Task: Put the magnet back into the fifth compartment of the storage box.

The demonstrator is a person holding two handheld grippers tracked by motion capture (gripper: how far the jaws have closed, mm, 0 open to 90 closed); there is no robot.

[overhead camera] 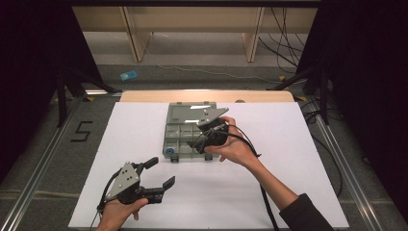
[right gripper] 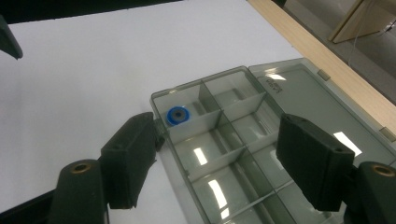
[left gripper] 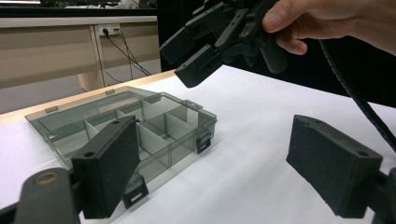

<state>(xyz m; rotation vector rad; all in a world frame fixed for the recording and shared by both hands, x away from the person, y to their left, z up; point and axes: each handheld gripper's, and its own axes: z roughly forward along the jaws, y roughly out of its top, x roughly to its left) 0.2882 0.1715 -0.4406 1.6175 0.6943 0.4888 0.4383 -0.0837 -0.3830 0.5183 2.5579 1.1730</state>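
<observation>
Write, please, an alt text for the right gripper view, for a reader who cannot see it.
An open, clear grey plastic box with dividers lies on a white table, its lid folded back flat. A small blue ring sits in one corner compartment. The right claw hangs open above the box, its two black jaws rising from the bottom.

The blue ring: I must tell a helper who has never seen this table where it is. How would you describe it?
On the white table sheet lies an open grey see-through organiser box, its lid folded back flat. The blue ring sits in a corner compartment at the latch edge nearest the person, below the right tool. It is the one small, round, coloured thing there; the other compartments in view look bare.
</observation>
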